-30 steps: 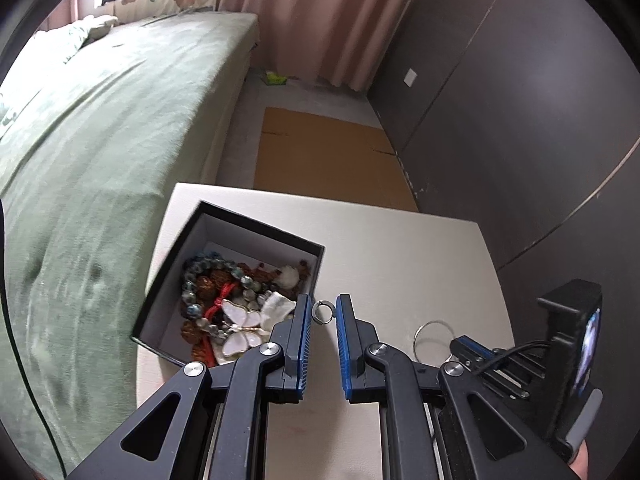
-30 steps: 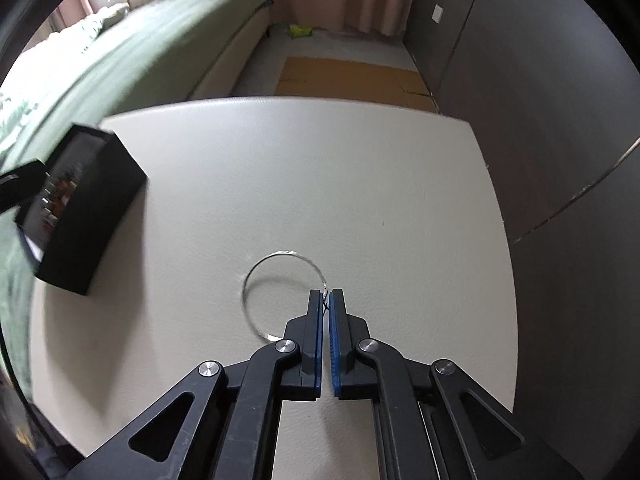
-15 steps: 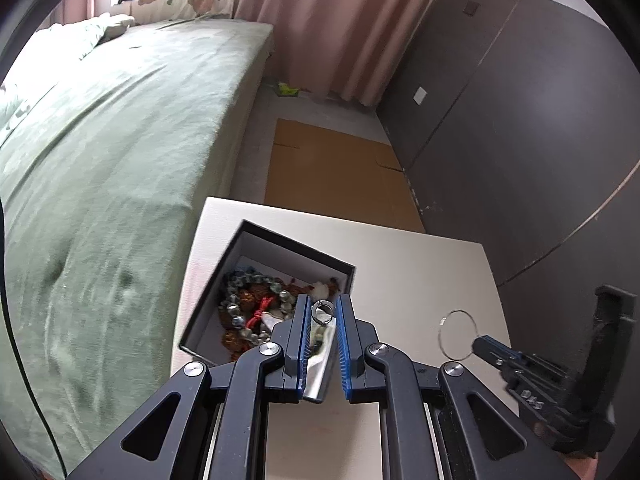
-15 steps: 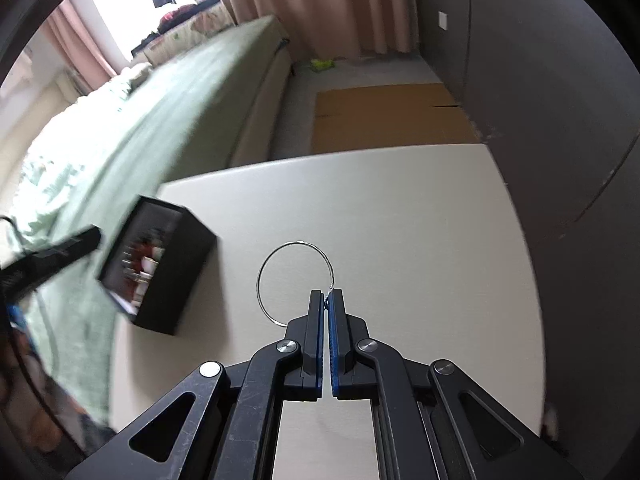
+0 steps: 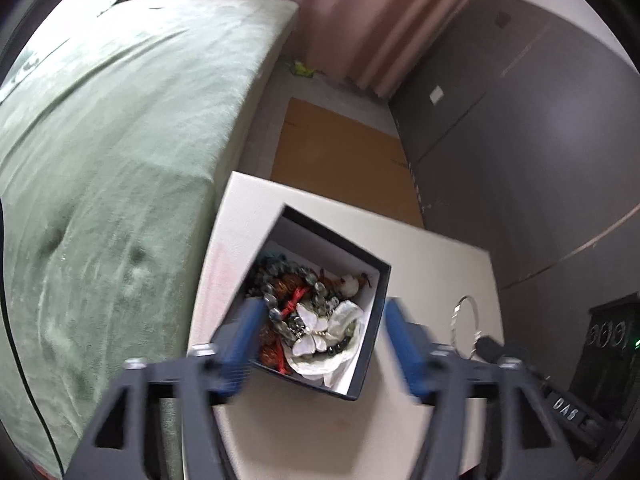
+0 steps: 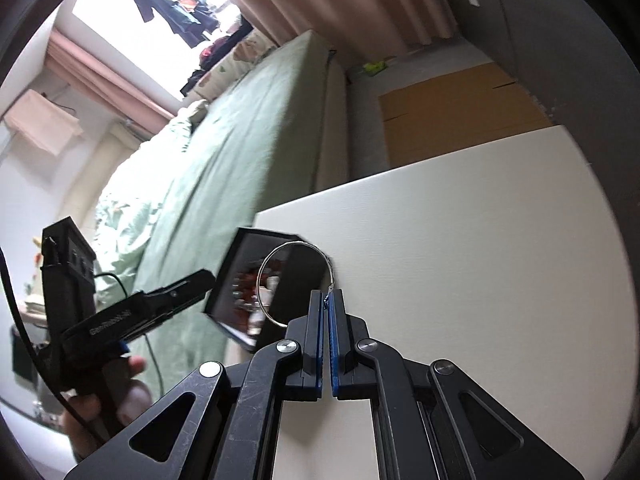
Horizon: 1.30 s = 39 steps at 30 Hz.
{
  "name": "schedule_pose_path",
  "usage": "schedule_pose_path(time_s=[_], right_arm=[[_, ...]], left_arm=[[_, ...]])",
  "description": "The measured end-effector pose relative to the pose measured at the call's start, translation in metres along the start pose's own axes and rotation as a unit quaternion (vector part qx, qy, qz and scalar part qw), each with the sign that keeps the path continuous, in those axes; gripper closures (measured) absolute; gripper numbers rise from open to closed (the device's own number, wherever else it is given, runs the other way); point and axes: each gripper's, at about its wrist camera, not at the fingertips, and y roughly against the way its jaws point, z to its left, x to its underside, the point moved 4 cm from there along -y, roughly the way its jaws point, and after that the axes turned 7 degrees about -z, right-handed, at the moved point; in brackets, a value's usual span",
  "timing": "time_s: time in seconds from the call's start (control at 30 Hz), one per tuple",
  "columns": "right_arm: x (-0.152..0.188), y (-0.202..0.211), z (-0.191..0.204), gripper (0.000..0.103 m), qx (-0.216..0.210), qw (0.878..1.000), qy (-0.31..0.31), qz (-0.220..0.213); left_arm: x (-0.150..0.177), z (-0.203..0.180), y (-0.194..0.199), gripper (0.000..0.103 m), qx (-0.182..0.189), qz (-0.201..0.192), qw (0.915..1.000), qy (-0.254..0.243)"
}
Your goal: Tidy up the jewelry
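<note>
My left gripper (image 5: 324, 312) hovers over the open black box (image 5: 370, 344), and its jaws are opening with nothing pressed between the blue pads. Inside the box lie a bead bracelet (image 5: 280, 270), red cord and a white butterfly-shaped piece (image 5: 310, 330). My right gripper (image 6: 329, 300) is shut on a thin silver hoop (image 6: 294, 243), held above the table in front of the box (image 6: 240, 276). The hoop (image 5: 466, 320) also shows in the left wrist view, to the right of the box. One left finger (image 6: 192, 282) and the person's hand (image 6: 120, 392) show in the right wrist view.
The box stands near the left edge of a white table (image 6: 480, 240). A green bed (image 5: 100, 140) runs along that side. Flat cardboard (image 5: 340, 152) lies on the floor beyond the table, and dark cabinet doors (image 5: 520, 120) line the right.
My left jaws went from shut on a small ring to wide apart over the box; the ring is no longer between them. My right gripper lifted the hoop and swung it toward the box.
</note>
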Motion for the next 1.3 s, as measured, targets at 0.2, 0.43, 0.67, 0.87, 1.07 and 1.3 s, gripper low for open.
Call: schedule_pose_path(time_s=[0.2, 0.43, 0.67, 0.87, 1.07, 1.3], right_arm=[[0.006, -0.020, 0.029, 0.099, -0.033, 0.999, -0.002, -0.001], [0.013, -0.037, 0.055, 0.096, -0.046, 0.999, 0.013, -0.005], [0.013, -0.021, 0.045, 0.040, -0.011, 1.000, 0.024, -0.007], [0.011, 0.004, 0.024, 0.040, 0.009, 1.000, 0.005, -0.014], [0.015, 0.039, 0.015, 0.024, 0.042, 0.998, 0.009, -0.044], [0.025, 0.079, 0.003, 0.009, 0.079, 0.994, 0.019, -0.071]], left_arm=[[-0.012, 0.018, 0.019, 0.032, 0.000, -0.024, 0.9994, 0.023], [-0.022, 0.042, 0.039, 0.032, -0.014, -0.064, 0.9963, 0.057], [-0.014, 0.043, 0.045, 0.032, -0.027, -0.067, 0.9963, 0.047], [-0.003, 0.028, 0.057, 0.031, -0.031, -0.080, 0.9961, 0.024], [0.013, 0.002, 0.070, 0.031, -0.028, -0.095, 0.9950, -0.010], [0.034, -0.027, 0.090, 0.012, -0.019, -0.121, 0.9918, -0.037]])
